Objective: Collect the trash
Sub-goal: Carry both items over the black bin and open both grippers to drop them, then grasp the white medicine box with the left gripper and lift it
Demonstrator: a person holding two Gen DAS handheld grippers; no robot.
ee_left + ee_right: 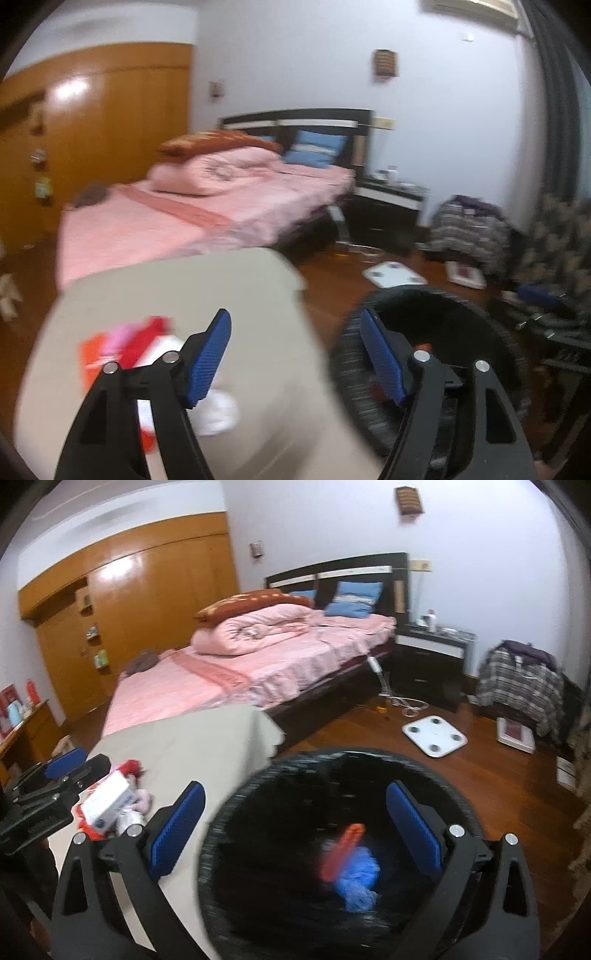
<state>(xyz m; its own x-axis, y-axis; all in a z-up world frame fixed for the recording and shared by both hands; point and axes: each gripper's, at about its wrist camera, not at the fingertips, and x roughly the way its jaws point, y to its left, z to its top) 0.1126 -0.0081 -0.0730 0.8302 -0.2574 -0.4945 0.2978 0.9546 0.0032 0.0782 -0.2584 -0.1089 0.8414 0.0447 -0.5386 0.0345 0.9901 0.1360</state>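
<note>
Below, at lower centre, the right gripper (295, 827) is seen spread wide over the black bin (236, 812), empty; orange and blue trash (351, 864) lies inside. The left gripper (295, 358) gapes empty; wrappers (125, 343) remain at lower left.

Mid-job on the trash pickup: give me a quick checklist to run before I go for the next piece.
1. Right gripper empty: ok, jaws wide over the black bin, nothing between them.
2. Last pieces in the bin: ok, an orange item and a blue wad show inside, blurred.
3. Left gripper empty: ok, jaws open, no pad touching anything.
4. Trash left to collect: not ok, a white box and red and pink scraps lie on the beige cloth.
5. Which scrap is loose enough to lift alone: cannot tell, the pile overlaps and is blurred.
</note>
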